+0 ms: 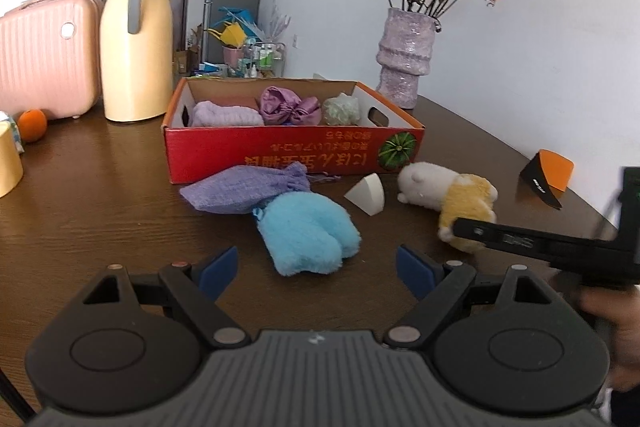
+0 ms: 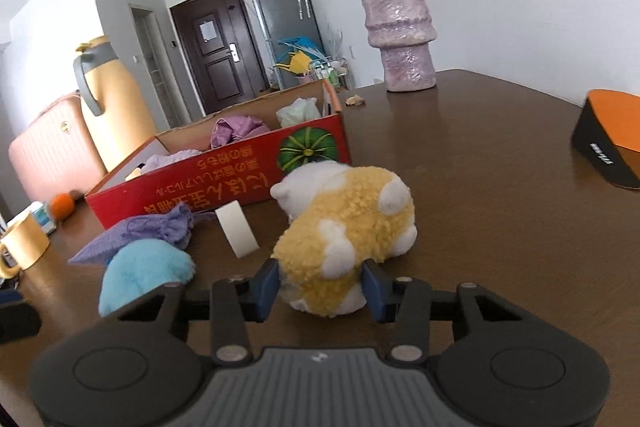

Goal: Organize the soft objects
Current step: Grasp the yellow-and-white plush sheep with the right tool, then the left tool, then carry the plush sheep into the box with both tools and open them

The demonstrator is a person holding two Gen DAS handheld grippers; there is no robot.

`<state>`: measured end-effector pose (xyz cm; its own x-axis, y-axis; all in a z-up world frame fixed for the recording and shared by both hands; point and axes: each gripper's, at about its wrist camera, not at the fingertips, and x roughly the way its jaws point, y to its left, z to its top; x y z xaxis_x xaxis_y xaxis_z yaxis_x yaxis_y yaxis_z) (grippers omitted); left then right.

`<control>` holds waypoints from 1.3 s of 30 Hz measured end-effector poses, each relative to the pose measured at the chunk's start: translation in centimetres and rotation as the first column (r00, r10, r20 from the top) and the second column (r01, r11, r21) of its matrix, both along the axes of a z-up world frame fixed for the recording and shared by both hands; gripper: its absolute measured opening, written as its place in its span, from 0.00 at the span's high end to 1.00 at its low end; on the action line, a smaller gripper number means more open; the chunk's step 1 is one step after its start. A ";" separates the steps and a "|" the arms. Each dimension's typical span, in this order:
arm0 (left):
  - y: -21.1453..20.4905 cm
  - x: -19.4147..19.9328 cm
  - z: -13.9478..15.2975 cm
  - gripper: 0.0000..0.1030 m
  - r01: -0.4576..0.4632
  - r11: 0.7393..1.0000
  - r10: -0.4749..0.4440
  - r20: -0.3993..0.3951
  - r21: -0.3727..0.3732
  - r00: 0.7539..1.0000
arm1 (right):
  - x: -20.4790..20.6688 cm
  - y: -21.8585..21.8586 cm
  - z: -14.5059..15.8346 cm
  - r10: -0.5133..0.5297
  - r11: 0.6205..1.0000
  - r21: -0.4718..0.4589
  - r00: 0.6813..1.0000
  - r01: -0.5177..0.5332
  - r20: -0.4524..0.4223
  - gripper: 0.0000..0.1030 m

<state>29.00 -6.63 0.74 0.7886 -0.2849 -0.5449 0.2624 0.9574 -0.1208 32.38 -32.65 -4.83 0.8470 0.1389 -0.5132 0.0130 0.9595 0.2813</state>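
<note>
A red cardboard box (image 1: 280, 153) (image 2: 224, 183) stands on the brown table and holds a lilac towel (image 1: 226, 115), a purple satin pouch (image 1: 290, 105) and a pale green puff (image 1: 342, 109). In front of it lie a purple knit pouch (image 1: 244, 187) (image 2: 152, 231), a fluffy blue mitt (image 1: 308, 231) (image 2: 144, 271), a white wedge sponge (image 1: 368, 195) (image 2: 238, 229) and a yellow-and-white plush toy (image 1: 448, 193) (image 2: 348, 239). My left gripper (image 1: 316, 271) is open, just short of the blue mitt. My right gripper (image 2: 320, 287) has its pads touching both sides of the plush toy's rear.
A cream thermos jug (image 1: 136, 35), a pink case (image 1: 44, 55) and an orange (image 1: 32, 125) stand at the back left. A lilac vase with dried roses (image 1: 404, 55) (image 2: 400, 35) is behind the box. An orange-black stand (image 1: 546, 179) (image 2: 608, 143) sits right.
</note>
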 end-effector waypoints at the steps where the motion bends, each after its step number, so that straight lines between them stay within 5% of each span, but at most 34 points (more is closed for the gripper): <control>1: -0.2 -0.1 -0.1 0.15 0.006 1.000 -0.006 -0.001 -0.001 1.000 | -0.8 -0.7 0.2 0.029 1.000 0.000 1.000 -0.029 0.000 0.58; 4: -0.8 -0.3 -0.5 0.15 0.036 0.999 -0.036 -0.006 -0.006 0.999 | -3.6 -0.6 0.6 0.216 0.971 -0.096 0.976 -0.218 -0.034 0.58; 8: -2.4 -0.7 -2.1 0.15 0.106 0.994 -0.107 -0.049 -0.019 0.993 | -7.8 0.1 1.2 0.473 0.871 -0.119 0.879 -0.477 -0.062 0.57; 13: -5.0 -1.0 -3.9 0.23 0.172 0.985 -0.172 -0.084 -0.003 0.981 | -9.0 -1.2 1.3 0.300 0.932 -0.196 0.952 -0.306 -0.061 0.54; 15: -5.7 -0.9 -4.7 0.34 0.188 0.982 -0.186 -0.095 0.016 0.978 | -9.2 -1.1 1.3 0.322 0.928 -0.183 0.946 -0.324 -0.043 0.54; 20: -5.6 -0.7 -5.0 0.37 0.172 0.985 -0.171 -0.091 0.002 0.981 | -7.9 -1.0 2.0 0.322 0.936 -0.161 0.947 -0.314 0.025 0.47; 22: -5.4 -0.6 -5.0 0.53 0.173 0.985 -0.174 -0.087 -0.020 0.981 | -6.9 -1.1 1.8 0.329 0.939 -0.119 0.944 -0.323 0.029 0.47; 24: -5.4 -0.2 -5.1 0.57 0.173 0.985 -0.175 -0.084 -0.026 0.981 | -5.9 -0.6 1.3 0.335 0.937 -0.108 0.942 -0.331 0.020 0.49; 26: -5.8 0.1 -5.2 0.58 0.178 0.984 -0.178 -0.077 -0.011 0.981 | -5.5 -0.7 0.9 0.346 0.937 -0.063 0.938 -0.345 0.008 0.63; 39: -6.1 -1.1 -4.2 0.60 0.217 0.976 -0.217 -0.022 -0.013 0.976 | -8.0 -1.3 1.9 0.307 0.951 -0.025 0.951 -0.307 0.026 0.67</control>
